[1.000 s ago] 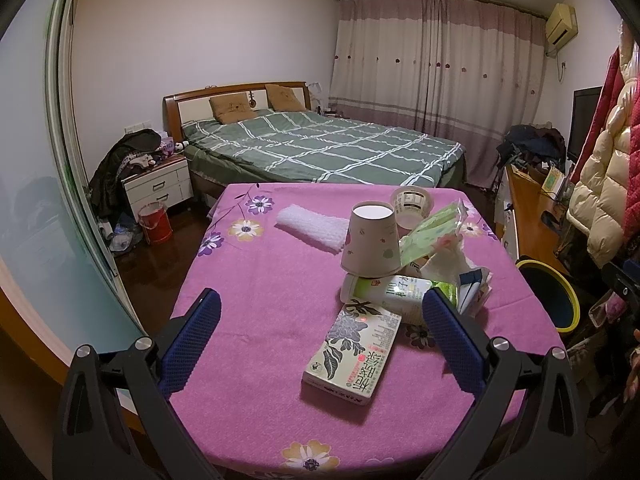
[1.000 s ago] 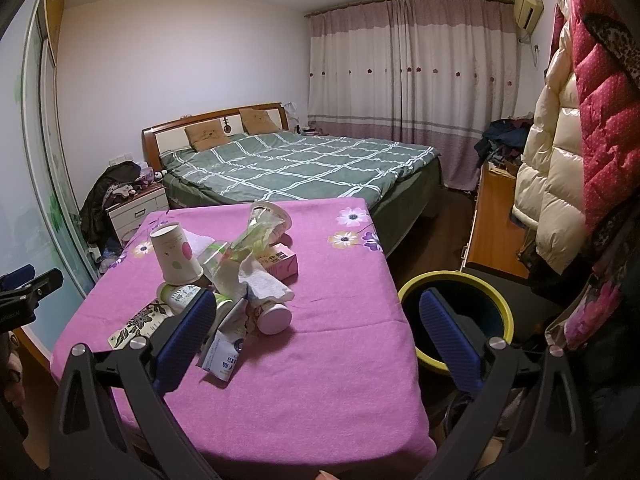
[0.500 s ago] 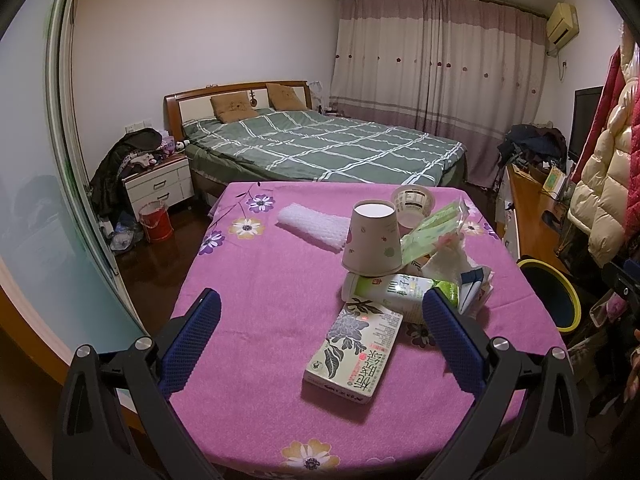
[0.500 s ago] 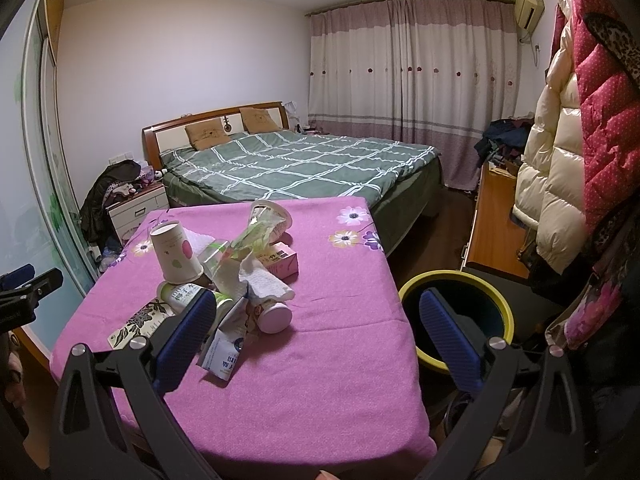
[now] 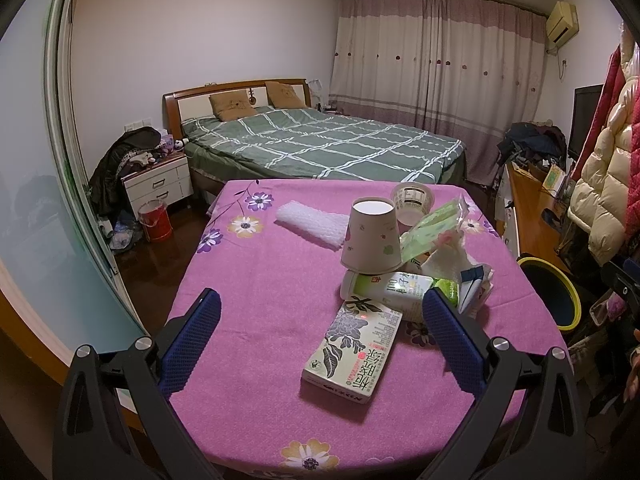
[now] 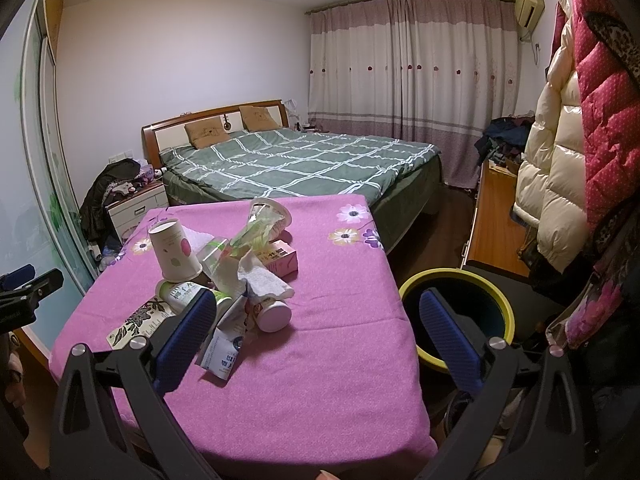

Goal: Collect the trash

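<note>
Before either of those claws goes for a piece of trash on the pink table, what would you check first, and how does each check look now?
1. Left gripper jaws open, empty: ok.
2. Right gripper jaws open, empty: ok.
3. Flat flowered box lies nearest the left gripper, unobstructed: ok.
4. Paper cup sits upside down on a lying bottle, may topple: not ok.
5. Yellow-rimmed bin beside the table, open: ok.
6. Bin's fill level: cannot tell.

Bin [image 5: 570, 304] partly behind the table edge [image 5: 532, 300]; carton [image 6: 222, 354] half behind right tool's finger.
</note>
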`<state>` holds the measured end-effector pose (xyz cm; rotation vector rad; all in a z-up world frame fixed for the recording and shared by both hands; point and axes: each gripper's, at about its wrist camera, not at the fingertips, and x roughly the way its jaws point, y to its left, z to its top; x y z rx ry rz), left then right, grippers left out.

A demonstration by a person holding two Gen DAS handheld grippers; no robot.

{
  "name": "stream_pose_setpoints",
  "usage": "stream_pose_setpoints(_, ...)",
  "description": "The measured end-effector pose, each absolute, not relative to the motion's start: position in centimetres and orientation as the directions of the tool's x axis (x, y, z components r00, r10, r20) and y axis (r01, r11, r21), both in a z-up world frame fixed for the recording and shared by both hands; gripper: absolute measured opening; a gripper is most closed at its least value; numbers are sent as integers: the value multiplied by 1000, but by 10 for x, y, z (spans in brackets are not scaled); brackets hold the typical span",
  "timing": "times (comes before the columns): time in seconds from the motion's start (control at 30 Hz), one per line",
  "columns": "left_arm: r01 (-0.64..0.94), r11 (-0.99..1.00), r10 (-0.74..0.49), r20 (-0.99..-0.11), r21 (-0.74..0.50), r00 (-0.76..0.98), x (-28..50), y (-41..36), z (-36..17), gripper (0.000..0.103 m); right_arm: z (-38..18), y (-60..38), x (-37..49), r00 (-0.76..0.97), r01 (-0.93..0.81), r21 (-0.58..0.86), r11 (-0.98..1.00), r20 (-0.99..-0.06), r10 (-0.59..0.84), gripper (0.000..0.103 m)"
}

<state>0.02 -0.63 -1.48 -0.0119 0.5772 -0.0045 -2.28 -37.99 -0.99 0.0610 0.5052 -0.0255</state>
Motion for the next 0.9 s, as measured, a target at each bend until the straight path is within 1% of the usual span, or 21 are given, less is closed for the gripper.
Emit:
stream_pose_setpoints(0.27,-24,1000,21,-526,0,850,7,-1,-10,99,-14,-378,-22,878,32,53,998,-479,-3,97)
stream_pose_setpoints(0.47,-58,998,53,-522,7,852,21,11,-6,99,-28,-369,10,845,-31,72,997,-531,64,97)
stream_pose_setpoints(0.57,-71,997,65,-519,9,852,32,17,-7,99,-36,-361,35,824,-72,89,993,-556,109,97)
stream_pose_setpoints(0.7,-75,997,74,-520,19,851,48,17,-11,99,-43,-351,84,790,-123,149,981,-584,188,97)
stream_pose_setpoints(0.9,-70,997,77,-551,33,831,71,14,-24,99,-47,-336,153,780,-108,169,980,-597,189,90)
